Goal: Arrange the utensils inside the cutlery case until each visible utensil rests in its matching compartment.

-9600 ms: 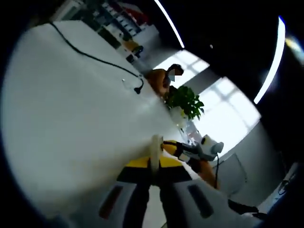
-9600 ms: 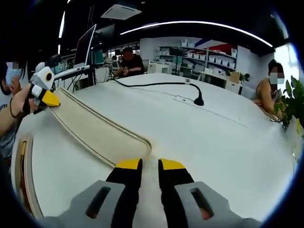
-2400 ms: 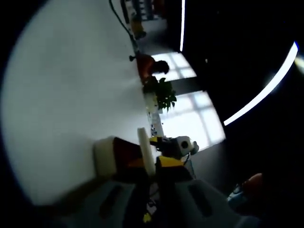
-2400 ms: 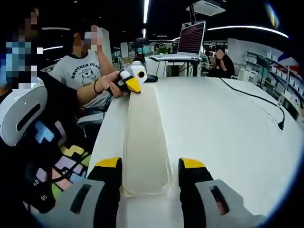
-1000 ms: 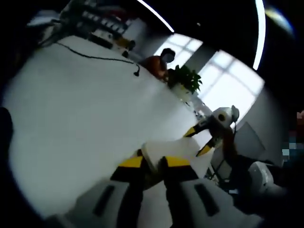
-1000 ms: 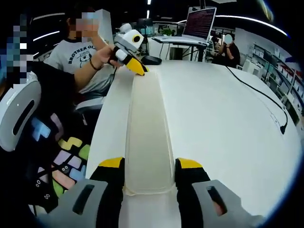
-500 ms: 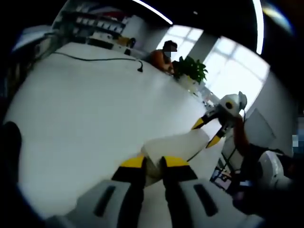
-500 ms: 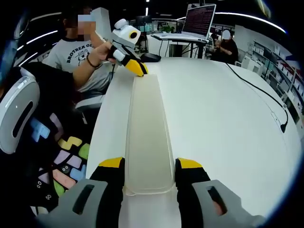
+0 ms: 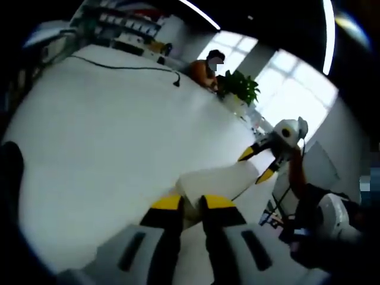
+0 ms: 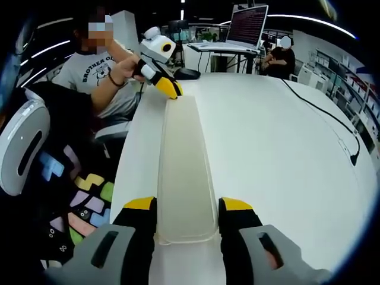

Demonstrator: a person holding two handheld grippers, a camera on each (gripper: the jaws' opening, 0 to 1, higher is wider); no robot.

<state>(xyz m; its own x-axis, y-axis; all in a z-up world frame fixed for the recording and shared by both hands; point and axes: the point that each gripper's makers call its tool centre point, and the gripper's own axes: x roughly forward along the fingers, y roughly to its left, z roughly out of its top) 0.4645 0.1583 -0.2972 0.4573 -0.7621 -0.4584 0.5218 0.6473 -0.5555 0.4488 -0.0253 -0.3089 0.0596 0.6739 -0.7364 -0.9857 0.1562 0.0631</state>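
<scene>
left gripper (image 9: 189,203) pinching case lid (image 10: 185,172) end | right gripper (image 10: 187,206) agape astride other end

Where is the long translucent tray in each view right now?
Left gripper view: the tray lies low in the centre, its near end between the left gripper fingers.
Right gripper view: it runs up the middle from between the right gripper fingers.
Shared landmark: the black cable on the white table.

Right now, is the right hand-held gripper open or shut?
Open. In the right gripper view, the right hand-held gripper has its yellow-tipped jaws wide apart, one on each side of the near end of the long cream tray.
</scene>
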